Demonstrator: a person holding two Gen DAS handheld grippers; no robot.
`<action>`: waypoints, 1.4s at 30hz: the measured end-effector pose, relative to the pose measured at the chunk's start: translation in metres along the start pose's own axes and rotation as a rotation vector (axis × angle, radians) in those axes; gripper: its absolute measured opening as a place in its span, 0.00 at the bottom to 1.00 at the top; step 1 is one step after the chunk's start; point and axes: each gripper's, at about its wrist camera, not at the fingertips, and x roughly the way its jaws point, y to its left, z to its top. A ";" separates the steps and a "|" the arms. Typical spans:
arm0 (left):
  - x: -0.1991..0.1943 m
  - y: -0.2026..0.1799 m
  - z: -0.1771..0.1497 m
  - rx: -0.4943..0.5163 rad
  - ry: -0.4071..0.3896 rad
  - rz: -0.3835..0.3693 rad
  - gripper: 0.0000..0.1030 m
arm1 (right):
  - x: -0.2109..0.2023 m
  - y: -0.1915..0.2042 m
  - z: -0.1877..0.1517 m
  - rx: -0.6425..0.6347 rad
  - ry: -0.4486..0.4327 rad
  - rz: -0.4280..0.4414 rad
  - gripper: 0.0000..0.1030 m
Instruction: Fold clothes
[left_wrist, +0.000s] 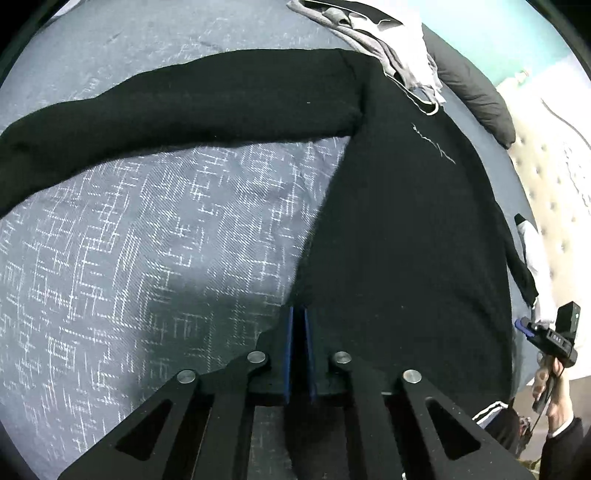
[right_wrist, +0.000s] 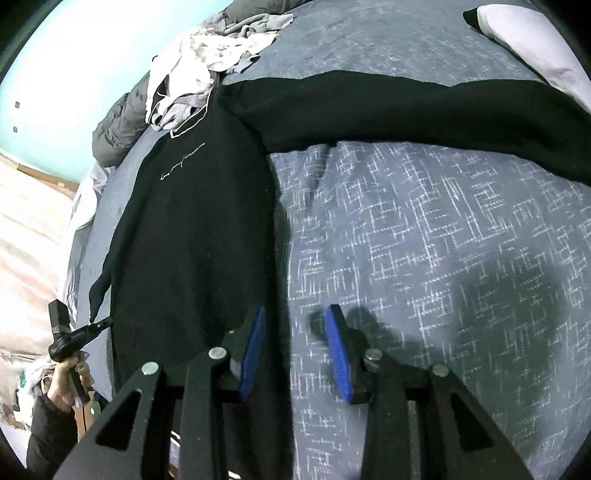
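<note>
Black sweater (left_wrist: 406, 221) lies flat on the bed (left_wrist: 147, 240), chest print up, over a grey-blue cover with a white crosshatch pattern. One sleeve is stretched out sideways across the cover in both views.

Left wrist view: my left claw (left_wrist: 300, 321) has its blue pads together at the sweater's side edge near the hem. The black cloth meets the pads there and looks pinched between them, though the pads hide the edge itself. Only this view shows the right-hand device side-on at the far lower right, held in a hand (left_wrist: 550, 387) with a dark cuff, and a white-striped dark piece beside it. A pale quilted surface runs along the right.

Right wrist view: my right claw (right_wrist: 295, 325) stands apart, jaws straddling the sweater's other side edge; the left pad is over black cloth, the right pad over bare cover. I see no cloth gripped. Only this view shows the print's lettering clearly, a white pillow (right_wrist: 535, 40) at top right, and the other sleeve trailing toward the left-hand device.

Both views show a heap of grey and white clothes (right_wrist: 214, 55) past the collar, next to a dark padded item
</note>
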 end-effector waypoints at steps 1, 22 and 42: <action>-0.002 -0.002 -0.002 0.002 0.002 0.009 0.15 | 0.000 0.000 -0.002 -0.002 0.010 0.006 0.33; -0.014 -0.019 -0.088 0.098 0.193 -0.056 0.21 | 0.000 0.025 -0.071 -0.131 0.211 -0.021 0.44; -0.027 -0.027 -0.117 0.195 0.208 -0.067 0.05 | -0.016 0.041 -0.107 -0.261 0.283 -0.049 0.03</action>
